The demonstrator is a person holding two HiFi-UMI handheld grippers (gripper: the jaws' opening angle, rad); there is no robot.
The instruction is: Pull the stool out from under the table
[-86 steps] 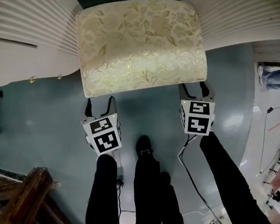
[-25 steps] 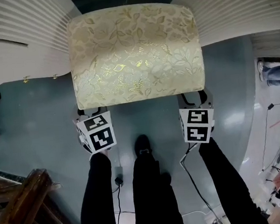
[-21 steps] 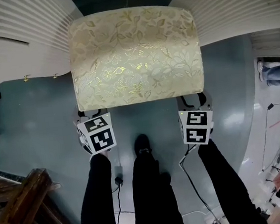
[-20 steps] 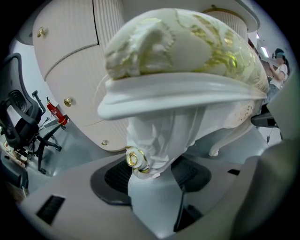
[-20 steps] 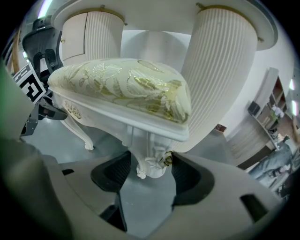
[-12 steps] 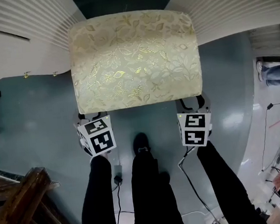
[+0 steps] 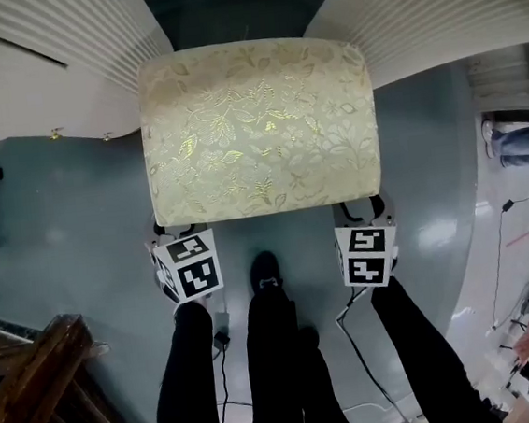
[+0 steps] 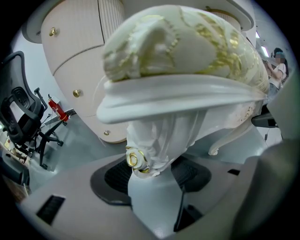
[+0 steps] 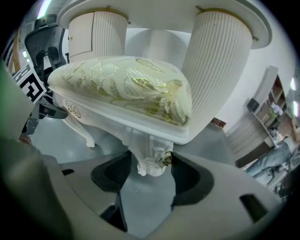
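The stool (image 7: 258,127), a cream cushion with gold leaf pattern on a white carved frame, stands on the grey floor between the table's two ribbed white pedestals (image 7: 34,70). My left gripper (image 7: 175,232) is at its near left corner and my right gripper (image 7: 365,210) at its near right corner. In the left gripper view the near left leg (image 8: 154,140) sits clamped between the pads of the left gripper (image 8: 152,172). In the right gripper view the right gripper (image 9: 147,171) is shut on the near right leg (image 9: 151,159).
A dark wooden chair (image 7: 30,390) stands at the lower left. My shoe (image 7: 266,271) and a cable (image 7: 358,337) lie just behind the grippers. A black office chair (image 8: 18,122) and a red extinguisher (image 8: 55,108) are off to the left. Another person's legs (image 7: 521,146) show at the right.
The stool has slid toward me, farther out from between the table's pedestals. Both grippers have moved back with it, still clamped on its near legs.
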